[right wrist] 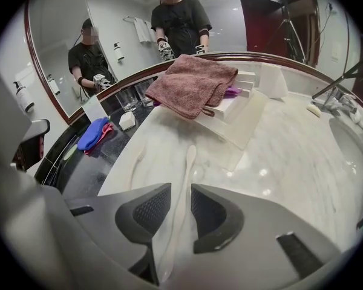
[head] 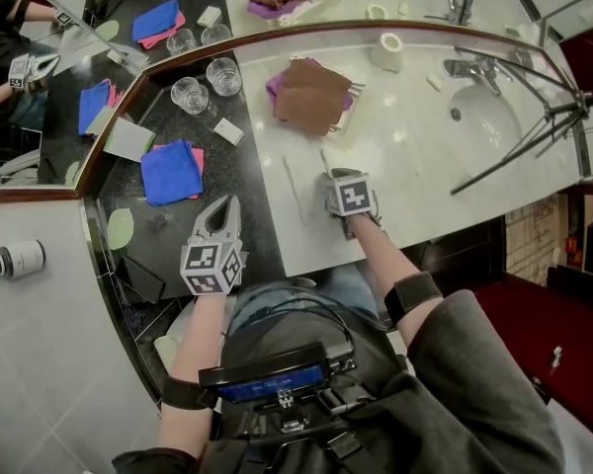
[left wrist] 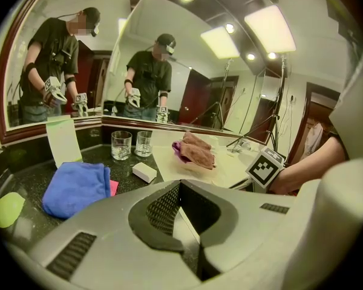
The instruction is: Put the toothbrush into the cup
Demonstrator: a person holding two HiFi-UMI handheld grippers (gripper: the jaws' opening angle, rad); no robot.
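Right gripper [right wrist: 180, 193] jaws apart astride toothbrush [right wrist: 187, 171]; left gripper [left wrist: 180, 189] jaws clenched together.

Toothbrush [right wrist: 187, 159]: creamy white, one tone throughout.
Counter [head: 415, 166]: pale marble, grey veining; slab [head: 247, 196] at nine o'clock is speckled black.
Towel [head: 311, 95]: brown, over purple.
Cloth [head: 170, 171]: bright blue, pink edge peeking out.
Oval mat [head: 121, 228]: pale green.
Left gripper [head: 220, 220], right gripper [right wrist: 180, 192]: grey, black inside the jaws, with black-and-white marker cubes [head: 212, 268].

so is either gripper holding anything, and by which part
Nothing is held. The right hand-held gripper, jaws open, straddles the handle of the slim white plastic toothbrush lying on the marble counter, without pressing it; the left hand-held gripper is shut, empty.
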